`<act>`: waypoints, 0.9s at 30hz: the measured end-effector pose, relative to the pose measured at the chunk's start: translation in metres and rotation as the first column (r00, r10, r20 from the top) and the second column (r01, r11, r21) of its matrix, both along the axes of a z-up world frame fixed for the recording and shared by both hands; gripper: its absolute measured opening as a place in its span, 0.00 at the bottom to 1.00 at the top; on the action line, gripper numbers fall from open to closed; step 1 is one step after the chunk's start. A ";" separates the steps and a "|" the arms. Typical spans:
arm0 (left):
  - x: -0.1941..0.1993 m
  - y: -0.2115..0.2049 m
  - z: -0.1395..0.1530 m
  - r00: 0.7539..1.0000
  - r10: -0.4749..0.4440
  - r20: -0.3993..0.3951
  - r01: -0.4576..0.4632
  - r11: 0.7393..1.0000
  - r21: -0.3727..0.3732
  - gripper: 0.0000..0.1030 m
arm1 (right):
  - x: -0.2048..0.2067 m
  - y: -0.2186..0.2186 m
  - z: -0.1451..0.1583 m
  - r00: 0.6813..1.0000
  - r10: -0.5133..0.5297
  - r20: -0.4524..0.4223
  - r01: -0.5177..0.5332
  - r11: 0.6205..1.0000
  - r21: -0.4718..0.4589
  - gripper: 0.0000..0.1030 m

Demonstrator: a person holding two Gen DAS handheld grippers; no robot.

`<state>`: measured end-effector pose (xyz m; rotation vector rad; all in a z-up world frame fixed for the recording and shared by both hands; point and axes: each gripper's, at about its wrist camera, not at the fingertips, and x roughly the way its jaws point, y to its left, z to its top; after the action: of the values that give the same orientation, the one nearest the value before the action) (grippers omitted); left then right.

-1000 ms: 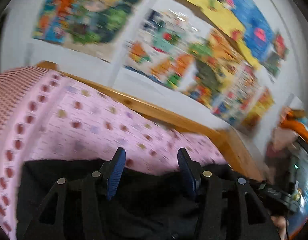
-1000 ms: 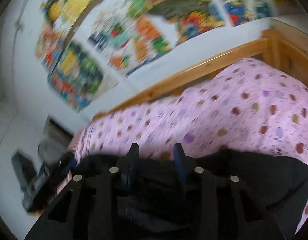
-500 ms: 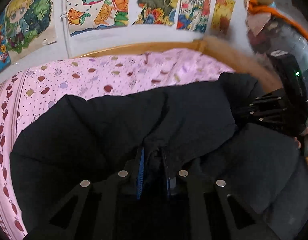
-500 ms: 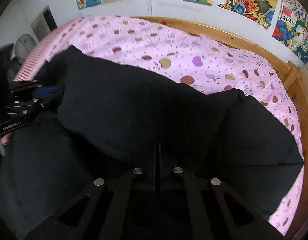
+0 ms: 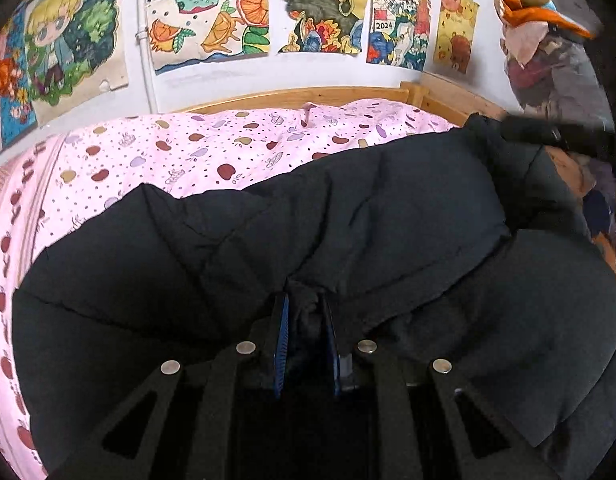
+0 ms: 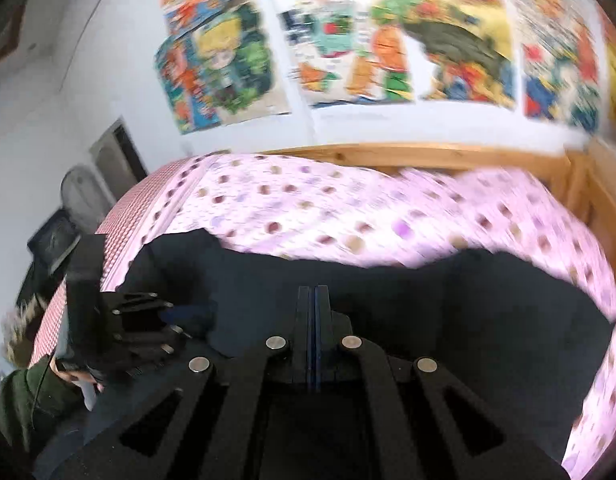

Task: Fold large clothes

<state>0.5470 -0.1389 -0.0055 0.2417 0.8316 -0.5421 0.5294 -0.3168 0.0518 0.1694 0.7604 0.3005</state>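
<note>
A big black padded jacket [image 5: 388, 216] lies spread over a bed with a pink dotted cover [image 5: 195, 148]. My left gripper [image 5: 303, 304] is shut on a bunched fold of the jacket at its near edge. In the right wrist view the same gripper [image 6: 179, 320] shows at the left, on the jacket [image 6: 448, 312], with a hand [image 6: 77, 376] behind it. My right gripper [image 6: 315, 292] has its blue pads pressed together. It appears blurred at the upper right of the left wrist view [image 5: 548, 136], where the jacket's far corner rises up to it.
A wooden bed frame [image 5: 308, 94] runs along the wall and turns at the right corner [image 6: 588, 184]. Colourful posters [image 5: 211, 12] cover the wall. Bundled clothes [image 5: 548, 60] hang at the right. Dark items [image 6: 51, 240] stand left of the bed.
Both grippers came down onto the jacket and shut, the left on a fold. Since then the right gripper has lifted and swung, blurring its view; the left has stayed still.
</note>
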 end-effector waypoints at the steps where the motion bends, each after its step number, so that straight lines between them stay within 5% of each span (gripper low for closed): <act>1: 0.001 -0.001 0.000 1.000 0.000 0.003 0.000 1.000 0.002 0.16 | 0.009 0.011 -0.004 0.999 0.018 -0.030 -0.018 1.000 -0.009 0.00; 5: 0.003 0.003 -0.001 1.000 0.000 -0.012 0.000 1.000 -0.018 0.16 | 0.026 0.033 -0.047 0.979 0.017 -0.204 -0.041 0.993 -0.115 0.00; 12: -0.001 -0.011 -0.009 1.000 -0.005 0.026 0.003 0.997 0.072 0.16 | 0.011 0.012 -0.072 0.990 -0.003 -0.142 0.010 0.999 0.049 0.00; 16: -0.014 0.002 0.020 0.996 -0.001 0.089 0.002 1.000 -0.011 0.19 | -0.021 -0.006 -0.044 0.999 -0.032 -0.030 0.036 0.988 0.149 0.05; 19: -0.023 0.015 0.039 0.990 0.066 0.122 -0.056 0.995 -0.081 0.37 | -0.042 -0.018 -0.030 0.997 -0.080 -0.003 0.079 0.974 0.213 0.35; 20: -0.028 0.021 0.046 0.987 0.097 0.129 -0.082 0.990 -0.115 0.42 | -0.052 -0.023 -0.027 0.994 -0.107 0.006 0.103 0.971 0.216 0.61; 21: -0.031 0.025 0.051 0.985 0.111 0.132 -0.092 0.986 -0.142 0.49 | -0.062 -0.024 -0.023 0.991 -0.128 0.029 0.119 0.971 0.207 0.68; 27: -0.064 0.051 0.082 0.970 0.201 0.135 -0.161 0.952 -0.260 0.78 | -0.102 -0.031 0.003 0.977 -0.180 0.112 0.161 0.974 0.162 0.68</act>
<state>0.4832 -0.0878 0.0764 -0.0212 0.6156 -0.4418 0.4272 -0.3481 0.0546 0.3553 0.5936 0.2032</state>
